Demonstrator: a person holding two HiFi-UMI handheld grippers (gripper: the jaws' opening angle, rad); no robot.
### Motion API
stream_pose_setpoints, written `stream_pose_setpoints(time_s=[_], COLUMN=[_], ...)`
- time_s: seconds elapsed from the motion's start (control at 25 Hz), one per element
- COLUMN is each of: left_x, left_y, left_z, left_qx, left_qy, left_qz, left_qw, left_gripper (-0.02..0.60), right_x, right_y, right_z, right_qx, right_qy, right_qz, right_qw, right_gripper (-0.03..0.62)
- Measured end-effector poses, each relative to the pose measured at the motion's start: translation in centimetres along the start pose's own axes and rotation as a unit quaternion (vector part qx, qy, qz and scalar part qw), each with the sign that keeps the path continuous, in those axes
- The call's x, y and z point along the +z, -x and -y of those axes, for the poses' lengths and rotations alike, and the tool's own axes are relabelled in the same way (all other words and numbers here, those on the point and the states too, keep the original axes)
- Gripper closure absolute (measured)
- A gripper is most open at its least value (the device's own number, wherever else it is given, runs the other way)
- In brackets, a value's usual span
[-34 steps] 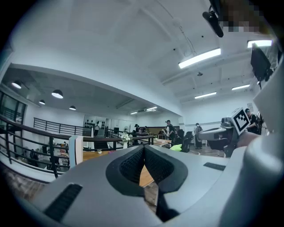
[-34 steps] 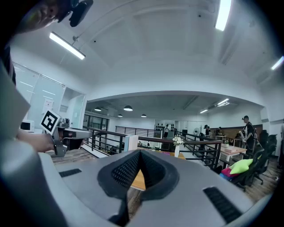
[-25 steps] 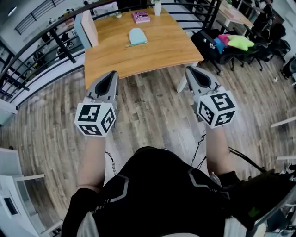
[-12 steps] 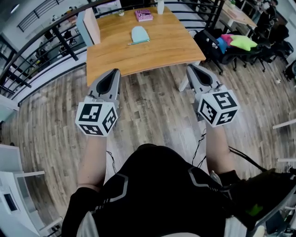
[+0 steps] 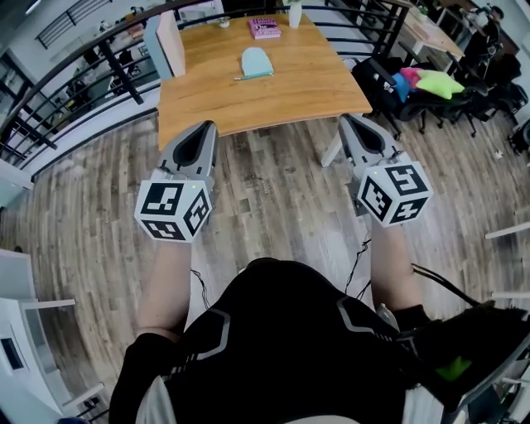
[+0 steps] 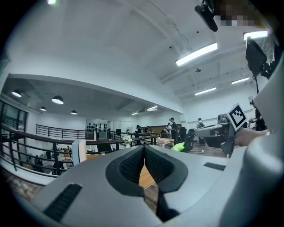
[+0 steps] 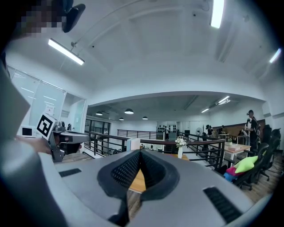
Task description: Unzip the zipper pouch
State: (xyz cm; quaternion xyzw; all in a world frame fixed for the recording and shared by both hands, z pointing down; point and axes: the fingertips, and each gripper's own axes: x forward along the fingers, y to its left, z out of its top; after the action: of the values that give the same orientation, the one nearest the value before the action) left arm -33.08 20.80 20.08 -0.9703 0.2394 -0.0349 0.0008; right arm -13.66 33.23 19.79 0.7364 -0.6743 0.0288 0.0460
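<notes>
A pale blue zipper pouch [image 5: 257,62] lies on the wooden table [image 5: 273,95], well ahead of both grippers. My left gripper [image 5: 205,128] is held level over the floor in front of the table's near left edge, jaws shut and empty. My right gripper [image 5: 348,122] hovers off the table's near right corner, likewise shut with nothing in it. In the left gripper view the tips [image 6: 143,148] meet, with the table seen beyond; the right gripper [image 6: 222,131] shows at the right. In the right gripper view the tips [image 7: 140,153] meet too.
On the table stand a pink book [image 5: 266,27], a white vase [image 5: 295,13] and a white box [image 5: 172,41]. A black railing [image 5: 74,79] runs behind and to the left. Chairs with bright cushions [image 5: 431,81] stand at the right. Wood floor [image 5: 273,199] lies between me and the table.
The head view has shifted slightly, so the table and pouch sit a little further right and higher in the picture. Both grippers stay where they were, still shut.
</notes>
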Motion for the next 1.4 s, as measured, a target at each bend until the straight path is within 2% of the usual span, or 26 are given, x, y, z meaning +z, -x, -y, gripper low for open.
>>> stream_pose_setpoints(time_s=[0.16, 0.36, 0.4, 0.48, 0.52, 0.68, 0.96, 1.4], left_x=[-0.4, -0.4, -0.4, -0.5, -0.6, -1.4, -1.3, -1.7], left_y=[0.0, -0.3, -0.3, -0.6, -0.8, -1.3, -2.2, -3.6], left_z=[-0.5, -0.3, -0.3, -0.3, -0.2, 0.3, 0.8, 1.0], left_qx=[0.01, 0.018, 0.02, 0.023, 0.024, 0.025, 0.027, 0.055], left_qy=[0.022, 0.011, 0.009, 0.008, 0.007, 0.003, 0.002, 0.018], left_qz=[-0.001, 0.002, 0.003, 0.001, -0.001, -0.008, -0.006, -0.004], left_qw=[0.9997, 0.9998, 0.9998, 0.9997, 0.9997, 0.9997, 0.9996, 0.9983], left_gripper=[0.551, 0.548, 0.532, 0.435, 0.416, 0.388, 0.35, 0.345], right_x=[0.0, -0.1, -0.2, -0.4, -0.6, -0.8, -1.2, -1.5], right_y=[-0.5, -0.7, -0.7, -0.8, -0.8, -0.9, -1.4, -3.1], right_z=[0.0, 0.5, 0.5, 0.6, 0.7, 1.3, 2.4, 4.8], right_qx=[0.006, 0.01, 0.013, 0.02, 0.024, 0.027, 0.03, 0.053], right_qy=[0.003, 0.006, 0.006, 0.005, 0.005, 0.008, 0.009, 0.023], right_qz=[-0.001, 0.0, -0.002, -0.006, -0.008, -0.007, -0.007, -0.023], right_qw=[1.0, 1.0, 1.0, 1.0, 1.0, 1.0, 0.999, 0.998], right_gripper=[0.567, 0.502, 0.484, 0.443, 0.435, 0.412, 0.411, 0.41])
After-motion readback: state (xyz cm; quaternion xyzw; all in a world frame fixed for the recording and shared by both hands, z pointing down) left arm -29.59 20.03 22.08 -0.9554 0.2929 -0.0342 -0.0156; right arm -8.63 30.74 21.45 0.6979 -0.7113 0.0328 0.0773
